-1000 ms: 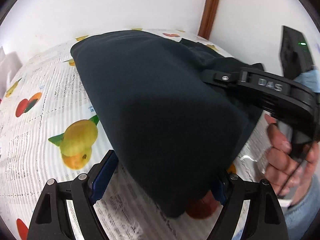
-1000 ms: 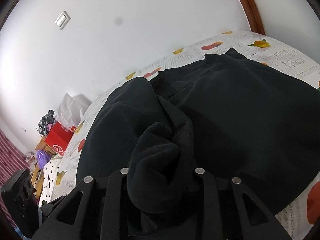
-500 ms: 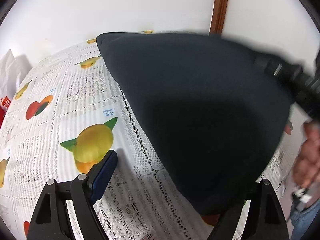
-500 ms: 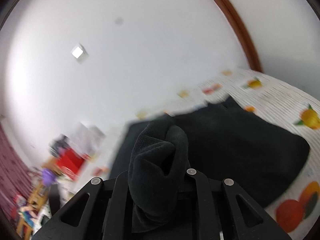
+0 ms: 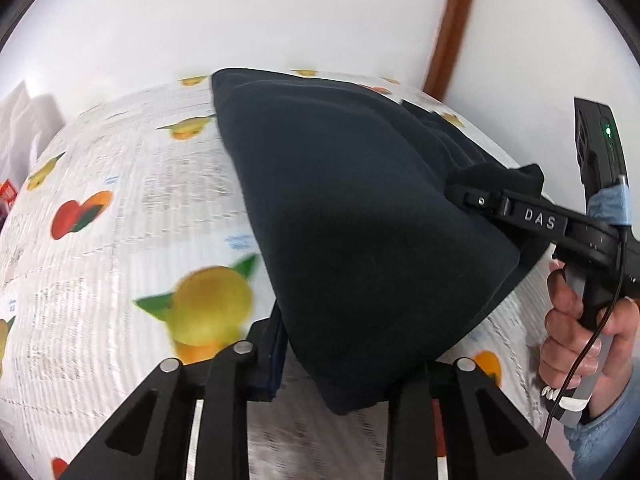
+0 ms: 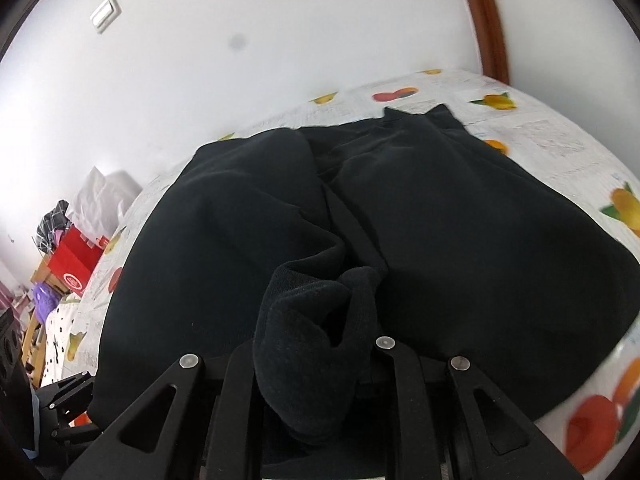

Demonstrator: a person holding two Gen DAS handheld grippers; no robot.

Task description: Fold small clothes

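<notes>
- Left wrist view: I have the left gripper (image 5: 340, 364) closed down on the near corner of the dark garment (image 5: 352, 224); cloth fills the gap between the fingers and hangs over them.
- The garment rises off the fruit-print tablecloth (image 5: 120, 240) at my end and slopes back down to it at the far edge by the wall.
- The right gripper (image 5: 476, 200) comes in from the right of the garment, clamped on a bunched fold at its right edge. The hand (image 5: 576, 328) is wrapped round that tool's grip.
- Right wrist view: the right gripper (image 6: 316, 356) is narrow, pinching a thick wad of ribbed dark fabric, looks like a cuff or hem. The rest of the garment (image 6: 440, 220) spreads over the tablecloth (image 6: 540, 148) beyond it, with a crease running down the middle.
- The left tool is only a sliver low on the left of the garment; from here I cannot tell its jaw state.
- Step, my read: mid-fold, near edge lifted by both corners, not laid yet.
- Next calls for carrying both corners together toward the far edge, keeping tension even, lowering flat, then releasing.
</notes>
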